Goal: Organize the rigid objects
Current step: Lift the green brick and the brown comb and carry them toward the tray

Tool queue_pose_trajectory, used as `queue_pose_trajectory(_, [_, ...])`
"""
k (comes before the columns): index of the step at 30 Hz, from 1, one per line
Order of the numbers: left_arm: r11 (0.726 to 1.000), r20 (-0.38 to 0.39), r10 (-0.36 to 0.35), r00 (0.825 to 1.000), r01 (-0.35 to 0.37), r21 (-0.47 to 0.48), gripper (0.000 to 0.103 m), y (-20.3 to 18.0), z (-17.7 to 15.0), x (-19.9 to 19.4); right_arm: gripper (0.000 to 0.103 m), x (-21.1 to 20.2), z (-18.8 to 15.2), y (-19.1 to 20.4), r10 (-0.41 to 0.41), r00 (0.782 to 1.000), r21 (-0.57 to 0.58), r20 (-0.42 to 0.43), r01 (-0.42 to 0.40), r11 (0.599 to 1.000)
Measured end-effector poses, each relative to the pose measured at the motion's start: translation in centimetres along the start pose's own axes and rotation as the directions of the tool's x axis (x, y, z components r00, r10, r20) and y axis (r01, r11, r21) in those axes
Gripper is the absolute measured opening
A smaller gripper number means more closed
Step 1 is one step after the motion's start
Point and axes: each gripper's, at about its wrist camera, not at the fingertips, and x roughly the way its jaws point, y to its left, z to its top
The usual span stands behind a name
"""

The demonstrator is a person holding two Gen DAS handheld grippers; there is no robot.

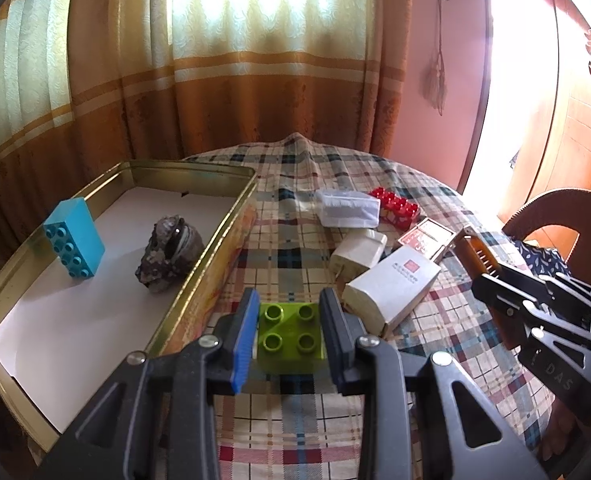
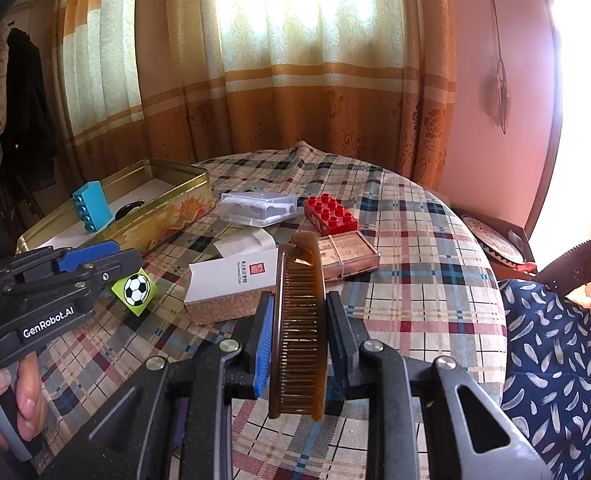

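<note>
Left gripper [image 1: 289, 320]: angled down toward the table, jaws clamped on a green brick [image 1: 290, 328], pads pressing both side faces, studs up. In the right wrist view the same brick [image 2: 135, 290] shows a football print on one face and sits off the cloth, w/ the left gripper [image 2: 95, 264] at frame left. A hand [image 2: 11, 396] wraps the grip handle below it.

Right gripper [image 2: 297, 336]: also angled down, jaws closed on a brown comb [image 2: 301, 320], held lengthwise betw. the pads, teeth facing the right-hand pad, far end projecting past the fingertips. In the left wrist view it enters from the right w/ the comb [image 1: 475, 252] tip over the clutter.

Tin tray [image 1: 199, 264]: left side of the table, near the table edge, long wall running just beside the left gripper. Inside: blue brick [image 1: 73, 238] standing on its side near the left wall, dark rock [image 1: 169, 254] mid-tray; apart from each other. White liner bare at the near and far ends.

On the plaid tablecloth [image 1: 291, 240], right of the tray: clear plastic case [image 1: 347, 210], red brick [image 1: 395, 206], white adapter [image 1: 357, 254], white box [image 1: 391, 292], card box [image 1: 427, 238]. The group is packed close; white box lies just beside the left gripper's right finger. An open strip of cloth runs betw. tray wall and clutter. Curtain [image 1: 255, 80] hangs behind the far table edge; chair back [image 1: 555, 216] at the right.
</note>
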Motion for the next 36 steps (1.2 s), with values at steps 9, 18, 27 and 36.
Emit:
queue_pose_trajectory(9, [1.000, 0.026, 0.014, 1.000, -0.014, -0.002, 0.030, 0.0, 0.0, -0.5, 0.027, -0.4, -0.1, 0.0, 0.007, 1.000, -0.003, 0.026, -0.007, 1.000])
queue_pose_trajectory(18, [0.999, 0.070, 0.036, 0.997, -0.036, -0.006, 0.030, 0.0, 0.0, -1.2, 0.027, -0.8, -0.1, 0.2, 0.004, 0.999, -0.011, 0.049, -0.003, 1.000])
queue_pose_trajectory(27, [0.999, 0.107, 0.045, 0.993, -0.044, -0.009, 0.030, 0.1, -0.1, -2.0, 0.027, -1.0, -0.1, 0.3, 0.003, 0.998, -0.014, 0.064, -0.002, 1.000])
queue_pose_trajectory(36, [0.998, 0.136, 0.055, 0.989, -0.054, -0.007, 0.030, 0.1, -0.2, -2.6, 0.027, -1.3, -0.2, 0.5, 0.002, 0.997, -0.020, 0.078, -0.001, 1.000])
